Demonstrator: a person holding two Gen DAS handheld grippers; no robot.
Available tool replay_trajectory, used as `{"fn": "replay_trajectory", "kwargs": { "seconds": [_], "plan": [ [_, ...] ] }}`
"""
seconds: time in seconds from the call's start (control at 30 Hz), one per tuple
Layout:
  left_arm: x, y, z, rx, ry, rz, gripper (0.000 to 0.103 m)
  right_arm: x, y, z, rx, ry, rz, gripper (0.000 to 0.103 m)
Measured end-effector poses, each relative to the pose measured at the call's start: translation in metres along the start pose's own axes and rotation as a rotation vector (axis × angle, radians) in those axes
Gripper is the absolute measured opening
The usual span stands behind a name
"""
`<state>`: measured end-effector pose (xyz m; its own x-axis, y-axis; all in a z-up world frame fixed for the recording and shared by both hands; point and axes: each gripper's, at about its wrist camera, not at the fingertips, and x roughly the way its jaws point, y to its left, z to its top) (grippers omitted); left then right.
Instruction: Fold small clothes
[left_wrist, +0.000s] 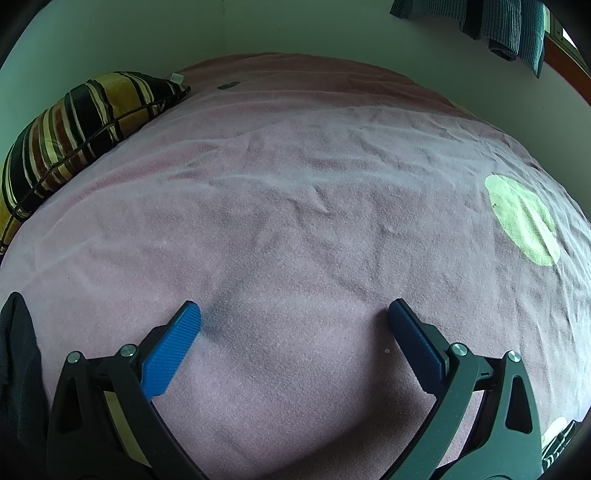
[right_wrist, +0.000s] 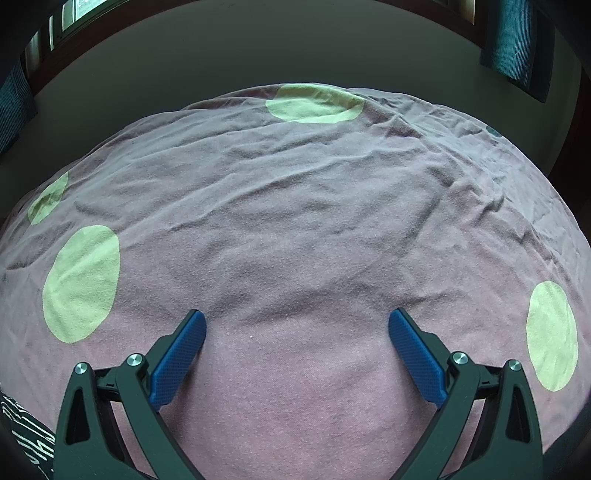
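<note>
Both the left tongs (left_wrist: 293, 314) and the right tongs (right_wrist: 297, 321) stand wide apart and empty over the pink bed cover (left_wrist: 295, 206). The only candidates for small clothes are a dark cloth (left_wrist: 16, 369) at the left view's lower-left edge and a dark white-patterned cloth (right_wrist: 22, 435) at the right view's. Either should be light, soft and limp, best pinched at a corner or hem; no containers show.

Matt, nubbly pink bedspread (left_wrist: 295, 221); ribbed blue pads (left_wrist: 171, 347), seemingly plastic; striped fabric cushion (left_wrist: 74, 129).
</note>
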<state>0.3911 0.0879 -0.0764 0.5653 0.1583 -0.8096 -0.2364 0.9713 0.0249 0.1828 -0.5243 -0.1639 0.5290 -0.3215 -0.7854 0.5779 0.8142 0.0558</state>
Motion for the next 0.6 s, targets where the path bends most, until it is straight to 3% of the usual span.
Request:
{"fn": "replay_trajectory", "kwargs": {
  "seconds": [0.6],
  "plan": [
    [0.006,0.007,0.001,0.005,-0.005,0.003,0.101,0.002,0.000,-0.003,-0.008,0.012,-0.012,0.099]
  ]
}}
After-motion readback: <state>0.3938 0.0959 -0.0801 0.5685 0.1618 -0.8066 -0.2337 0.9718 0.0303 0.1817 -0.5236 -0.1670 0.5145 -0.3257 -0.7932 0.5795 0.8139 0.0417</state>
